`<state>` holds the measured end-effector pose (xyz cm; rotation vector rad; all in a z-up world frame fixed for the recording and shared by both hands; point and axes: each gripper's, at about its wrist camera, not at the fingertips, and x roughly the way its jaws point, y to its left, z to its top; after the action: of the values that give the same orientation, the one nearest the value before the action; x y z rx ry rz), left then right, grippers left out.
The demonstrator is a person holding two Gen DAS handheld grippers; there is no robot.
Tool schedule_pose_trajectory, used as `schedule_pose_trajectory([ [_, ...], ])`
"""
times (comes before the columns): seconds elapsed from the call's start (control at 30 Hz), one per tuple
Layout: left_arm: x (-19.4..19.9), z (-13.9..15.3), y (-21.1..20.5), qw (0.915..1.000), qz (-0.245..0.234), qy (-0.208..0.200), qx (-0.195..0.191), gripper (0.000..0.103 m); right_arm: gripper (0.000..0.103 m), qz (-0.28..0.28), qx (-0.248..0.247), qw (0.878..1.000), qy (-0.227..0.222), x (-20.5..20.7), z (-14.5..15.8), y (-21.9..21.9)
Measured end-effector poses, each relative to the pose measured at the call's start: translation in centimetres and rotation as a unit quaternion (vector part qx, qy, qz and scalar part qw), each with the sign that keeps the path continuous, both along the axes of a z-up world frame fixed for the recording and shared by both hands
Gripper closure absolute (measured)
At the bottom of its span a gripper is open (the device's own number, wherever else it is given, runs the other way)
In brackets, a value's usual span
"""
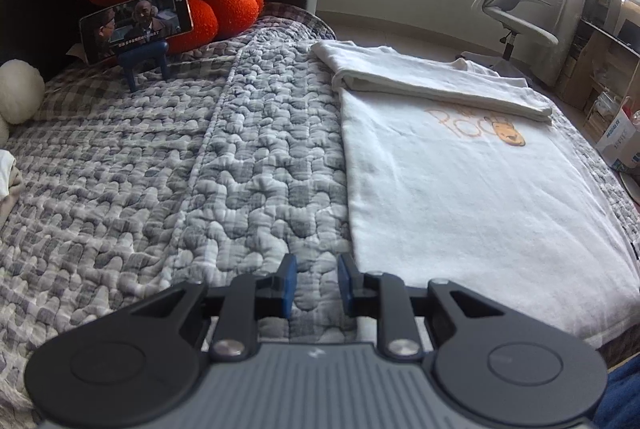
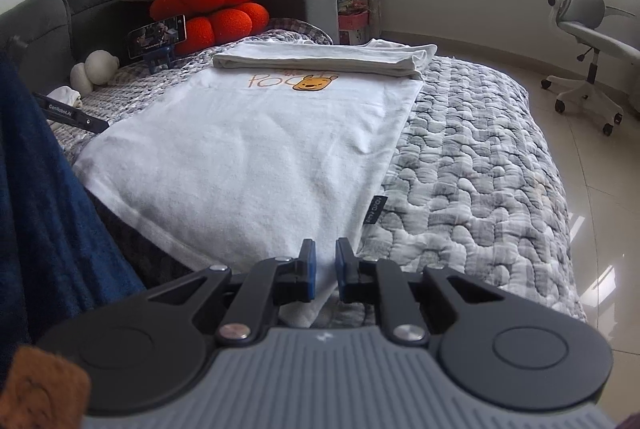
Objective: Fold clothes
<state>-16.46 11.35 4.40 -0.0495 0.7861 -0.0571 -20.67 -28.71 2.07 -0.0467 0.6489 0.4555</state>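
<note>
1. A grey quilted bedspread (image 1: 168, 165) covers the bed.
2. On it lies a white T-shirt (image 2: 256, 157), its top folded over.
3. The left gripper (image 1: 317, 285), jaws slightly apart and empty, hovers just beside the T-shirt's near left corner.
4. The right gripper (image 2: 324, 269), jaws slightly apart, straddles its near right corner.

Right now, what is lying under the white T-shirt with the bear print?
The white T-shirt lies flat on a grey puffy quilted bedspread. Whatever is beneath the quilt is covered.

left gripper (image 1: 316, 283) parted over quilt (image 1: 200, 169) beside white shirt (image 1: 460, 197).
</note>
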Motion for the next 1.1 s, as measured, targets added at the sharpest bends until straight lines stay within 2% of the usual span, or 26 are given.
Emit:
schedule_pose_trajectory([
  [0.1, 0.3, 0.6, -1.0, 0.9998, -0.009, -0.012, 0.011, 0.08, 0.086, -0.003, 0.009, 1.0, -0.002, 0.5, 0.6, 0.1],
  [0.2, 1.0, -0.5, -1.7, 0.9998, -0.01, 0.003, 0.014, 0.08, 0.086, -0.001, 0.02, 1.0, -0.006, 1.0, 0.8, 0.3],
  [0.3, 1.0, -1.5, -2.1, 0.9996, -0.011, 0.006, 0.026, 0.08, 0.086, -0.001, 0.014, 1.0, -0.004, 1.4, 0.0, 0.7],
  [0.63, 1.1, -1.4, -2.8, 0.9983, -0.014, 0.011, 0.056, 0.079, 0.088, -0.009, 0.025, 1.0, -0.011, 0.3, -1.0, 0.3],
  [0.9, 0.9, -1.3, -2.6, 0.9986, -0.009, 0.014, 0.051, 0.079, 0.088, -0.007, 0.02, 1.0, -0.01, -0.4, -1.0, 0.3],
  [1.1, 0.2, -1.3, -1.9, 0.9993, -0.006, 0.016, 0.033, 0.079, 0.088, -0.003, 0.017, 1.0, -0.003, -1.2, -1.1, 0.1],
])
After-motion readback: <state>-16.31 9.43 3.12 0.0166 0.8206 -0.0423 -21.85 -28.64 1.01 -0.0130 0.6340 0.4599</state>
